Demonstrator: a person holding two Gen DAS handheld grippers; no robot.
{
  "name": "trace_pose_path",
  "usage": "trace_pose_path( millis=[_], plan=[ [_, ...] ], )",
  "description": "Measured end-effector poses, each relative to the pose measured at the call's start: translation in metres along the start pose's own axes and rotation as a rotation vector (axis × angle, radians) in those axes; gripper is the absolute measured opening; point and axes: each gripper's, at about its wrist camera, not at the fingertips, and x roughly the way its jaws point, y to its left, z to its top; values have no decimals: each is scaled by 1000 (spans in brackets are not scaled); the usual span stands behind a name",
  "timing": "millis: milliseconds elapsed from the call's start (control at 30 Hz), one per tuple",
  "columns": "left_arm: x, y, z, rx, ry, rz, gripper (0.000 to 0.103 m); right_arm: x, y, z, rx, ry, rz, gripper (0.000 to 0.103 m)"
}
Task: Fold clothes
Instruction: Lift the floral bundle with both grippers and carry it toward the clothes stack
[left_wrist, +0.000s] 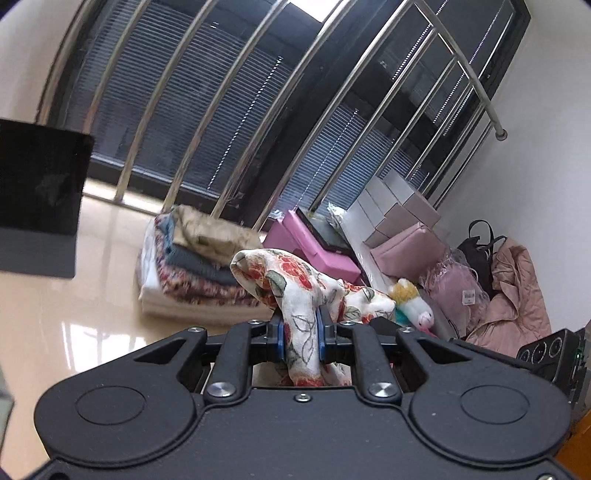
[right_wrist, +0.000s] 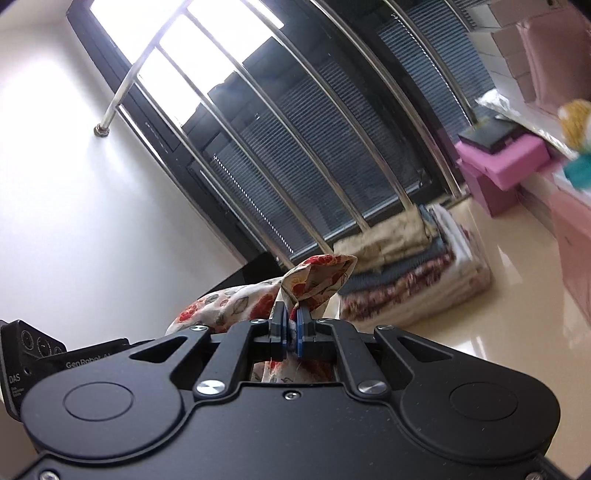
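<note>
White cloth (left_wrist: 295, 295) with red flowers, grey-green leaves; pink box (left_wrist: 314, 251); cream floor (left_wrist: 74, 306)

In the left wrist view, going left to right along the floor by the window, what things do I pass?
Dark open laptop → stack of folded fabrics → bright pink box → white plush toy with yellow mane → crumpled dusty-pink quilted jacket.

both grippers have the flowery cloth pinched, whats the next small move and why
Probably draw the two grippers apart to pull the floral cloth taut. The left gripper is shut on a thick bunch of it and the right gripper on a thin corner, and the fabric between them looks crumpled and slack. Spreading it flat first would likely make a clean fold possible.
</note>
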Motion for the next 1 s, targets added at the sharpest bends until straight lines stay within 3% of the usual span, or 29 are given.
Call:
trace_pose_path(
  millis=[433,1000],
  plan=[
    [84,8,72,26,-15,25,16,77,-23,80,-48,-18,-48,4],
    [196,65,120,-18,24,86,16,193,-95,123,-8,21,-105,4]
  ],
)
